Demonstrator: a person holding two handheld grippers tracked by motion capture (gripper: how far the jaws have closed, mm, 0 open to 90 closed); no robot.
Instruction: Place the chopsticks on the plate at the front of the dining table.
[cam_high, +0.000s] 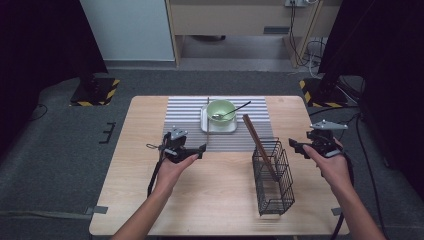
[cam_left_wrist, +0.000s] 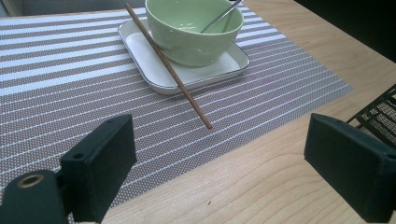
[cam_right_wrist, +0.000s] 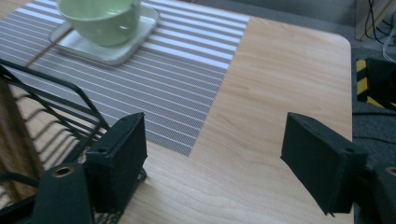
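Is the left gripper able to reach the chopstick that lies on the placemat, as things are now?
Probably yes. The left gripper is open and points toward the chopstick, whose near end lies on the striped placemat. Nothing stands between them; only its far part leans on the white tray.

No readable text, labels, brands or numbers anywhere. Only sign-like marking: yellow-and-black hazard stripes on the stand bases (cam_high: 95, 91) on the floor beyond the table's far corners, seen again at the right edge of the right gripper view (cam_right_wrist: 363, 84).
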